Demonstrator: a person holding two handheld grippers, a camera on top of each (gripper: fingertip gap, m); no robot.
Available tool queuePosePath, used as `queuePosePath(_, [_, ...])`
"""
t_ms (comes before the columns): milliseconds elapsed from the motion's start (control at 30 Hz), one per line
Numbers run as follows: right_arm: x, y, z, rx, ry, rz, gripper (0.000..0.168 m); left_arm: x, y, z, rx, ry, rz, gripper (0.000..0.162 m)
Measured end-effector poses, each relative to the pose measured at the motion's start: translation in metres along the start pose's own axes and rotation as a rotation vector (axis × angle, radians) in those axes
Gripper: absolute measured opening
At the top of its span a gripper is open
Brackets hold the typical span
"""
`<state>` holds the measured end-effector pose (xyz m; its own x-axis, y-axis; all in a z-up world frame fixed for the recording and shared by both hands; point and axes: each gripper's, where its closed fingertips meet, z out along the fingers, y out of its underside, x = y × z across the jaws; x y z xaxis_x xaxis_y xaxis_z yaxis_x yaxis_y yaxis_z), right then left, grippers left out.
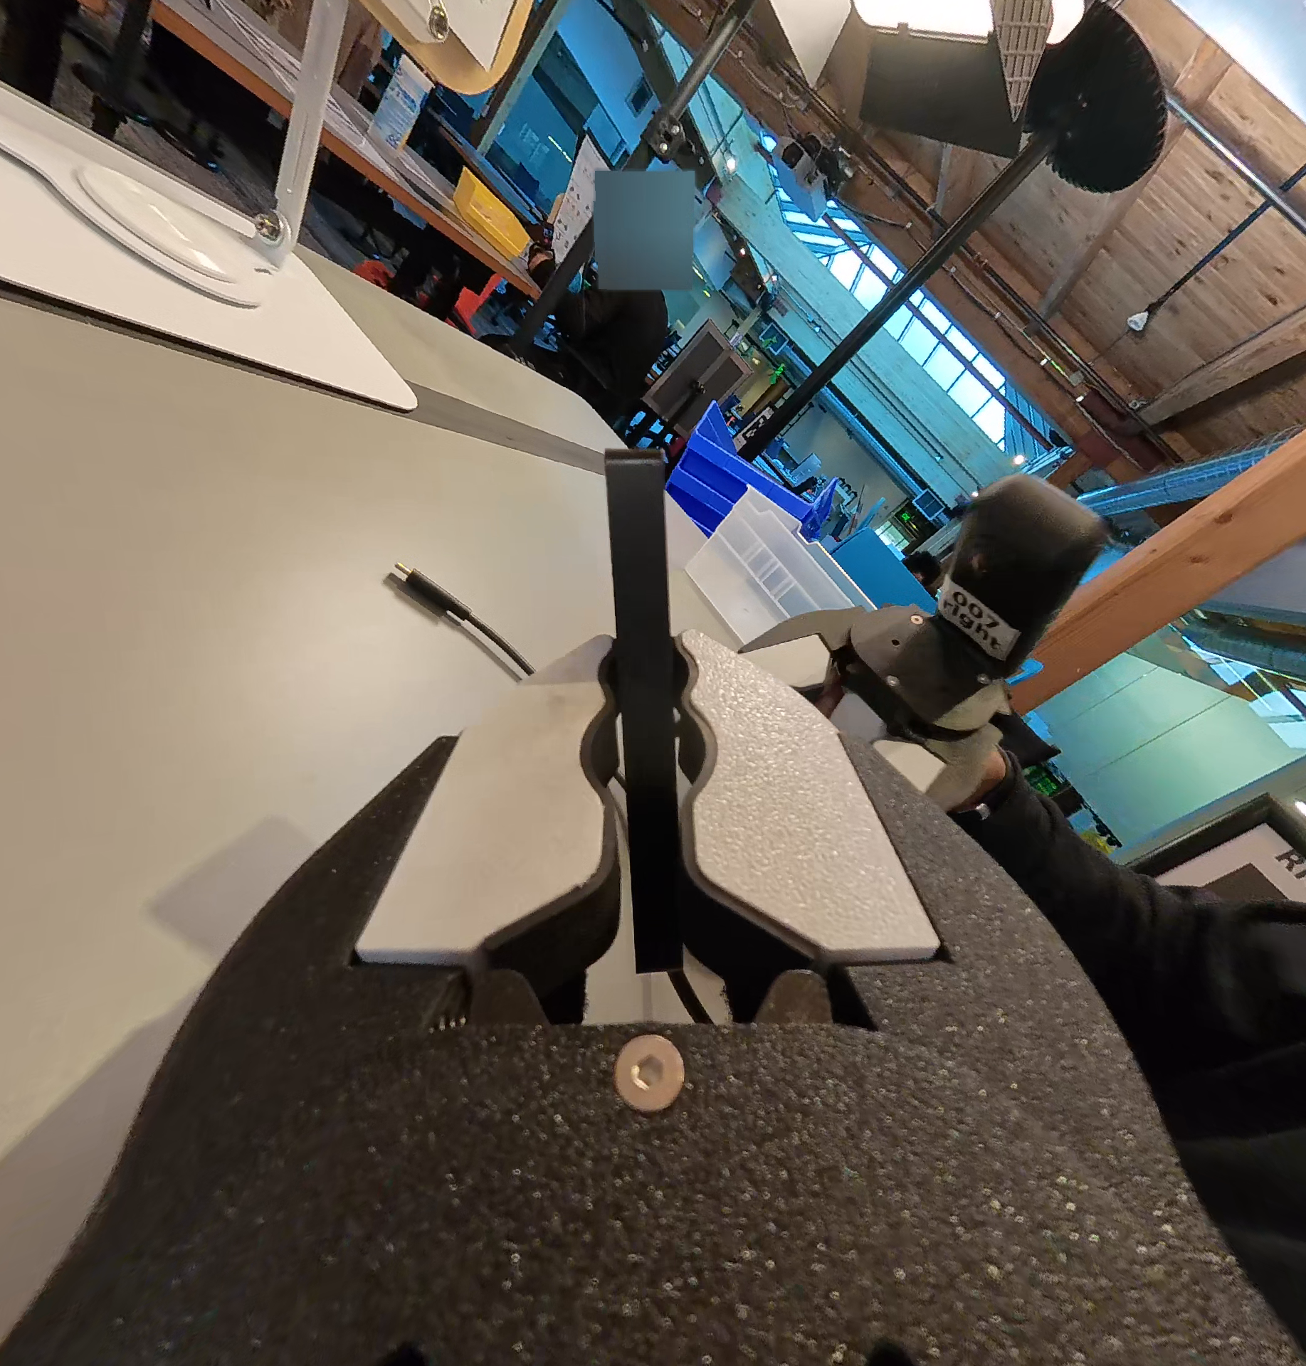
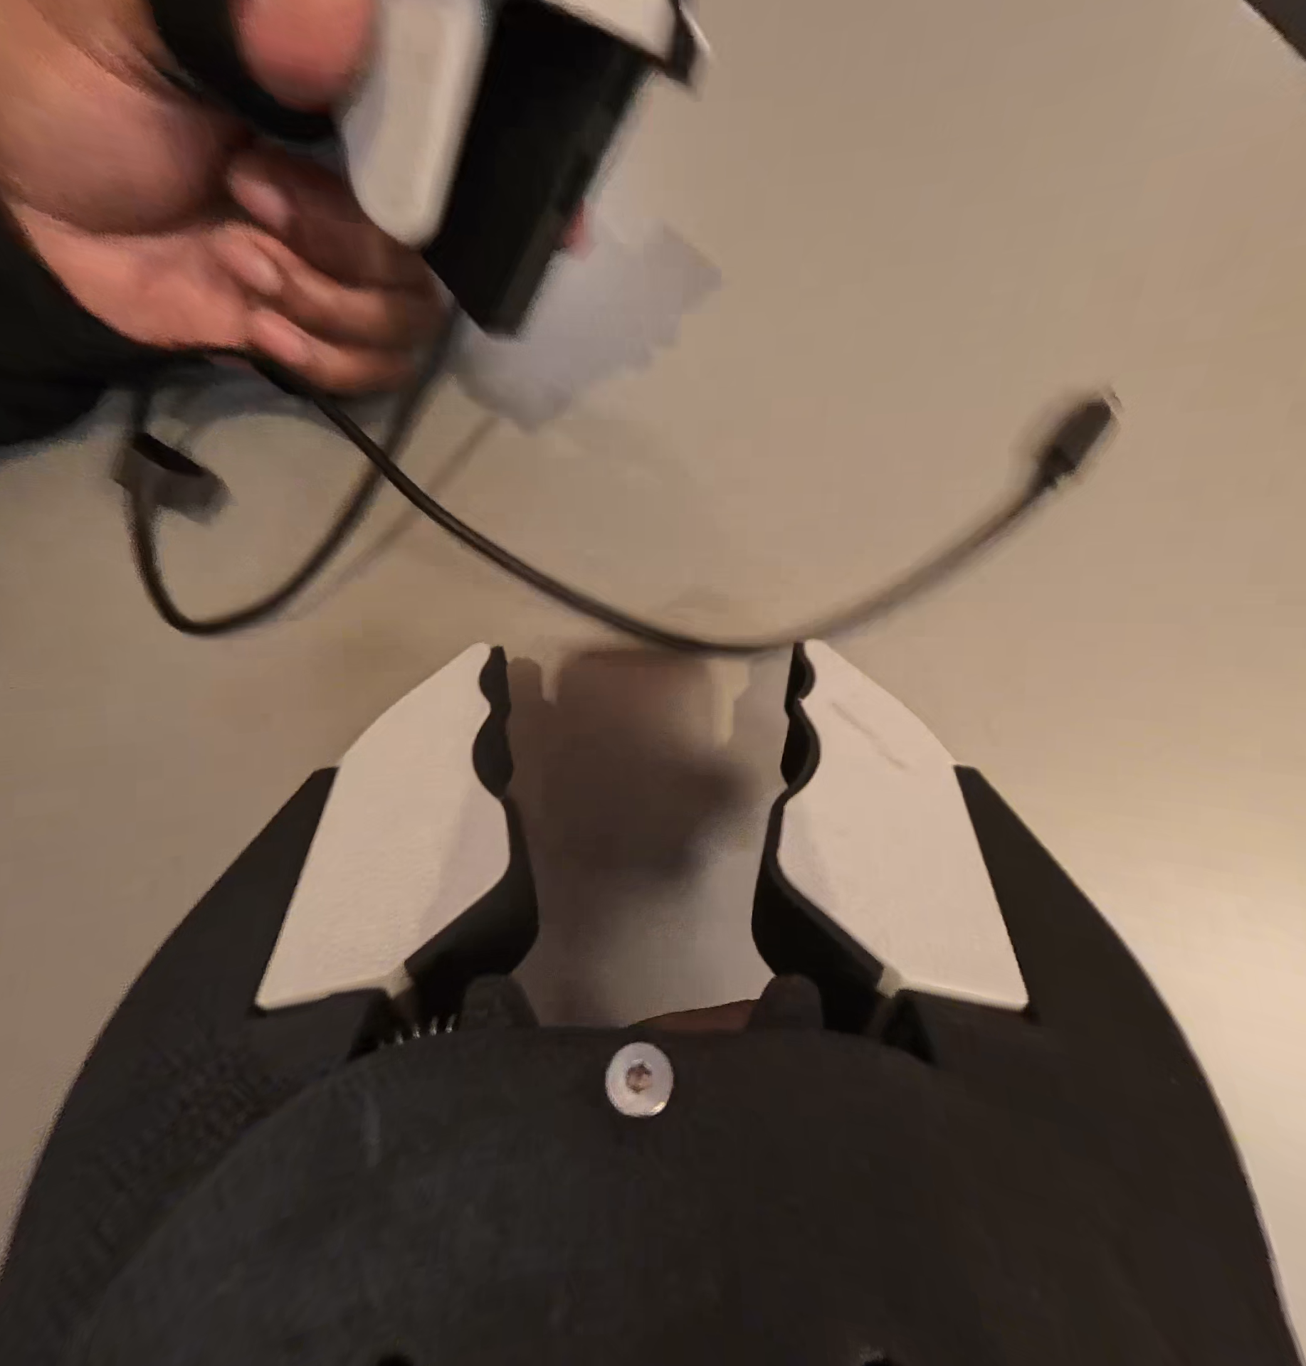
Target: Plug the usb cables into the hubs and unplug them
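Grey table (image 1: 191, 591): your left gripper (image 1: 646, 709) clamps the black hub (image 1: 638, 591) upright; right gripper (image 2: 646, 709) gapes empty (blurred view). Next, grasp the cable plug (image 2: 1075, 443).

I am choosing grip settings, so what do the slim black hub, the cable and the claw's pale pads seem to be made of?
The hub, clamped upright in the left claw, looks like matte black plastic or anodised metal: flat, sharp-edged, no gloss. The cable seems rubber-sheathed, bending in loose curves, with a dark moulded plug and small metal tip. The pads look like hard, pebbled grey plastic.
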<state>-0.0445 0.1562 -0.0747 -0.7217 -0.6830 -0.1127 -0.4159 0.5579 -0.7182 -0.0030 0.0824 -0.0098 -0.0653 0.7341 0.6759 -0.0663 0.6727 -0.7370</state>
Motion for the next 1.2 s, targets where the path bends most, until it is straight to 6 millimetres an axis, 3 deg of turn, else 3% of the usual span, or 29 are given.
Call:
queuePosePath(133, [-0.039, -0.036, 0.023, 0.061, -0.188, -0.085, 0.072, 0.001, -0.002, 0.0, 0.017, 0.004, 0.006, 0.011])
queuePosePath(233, [-0.06, -0.041, 0.039, 0.001, -0.295, -0.066, 0.074, 0.003, -0.011, -0.004, 0.085, 0.015, 0.012, 0.011])
queuePosePath(300, [-0.073, -0.041, 0.045, -0.017, -0.353, -0.032, 0.067, 0.004, -0.022, -0.01, 0.165, 0.025, 0.007, 0.011])
queuePosePath(433, [-0.068, -0.029, 0.054, -0.083, -0.26, -0.06, 0.038, 0.001, -0.037, -0.022, 0.289, 0.025, -0.024, 0.011])
queuePosePath(767, [-0.059, -0.033, 0.059, -0.064, -0.138, -0.113, 0.009, 0.015, -0.05, -0.031, 0.408, 0.107, 0.021, 0.011])
queuePosePath(1000, [-0.024, -0.045, 0.025, -0.01, 0.074, -0.224, 0.004, 0.032, -0.062, -0.039, 0.446, 0.153, 0.16, 0.012])
queuePosePath(1200, [0.013, -0.057, -0.039, 0.043, 0.229, -0.247, 0.004, 0.04, -0.054, -0.031, 0.351, 0.254, 0.115, 0.021])
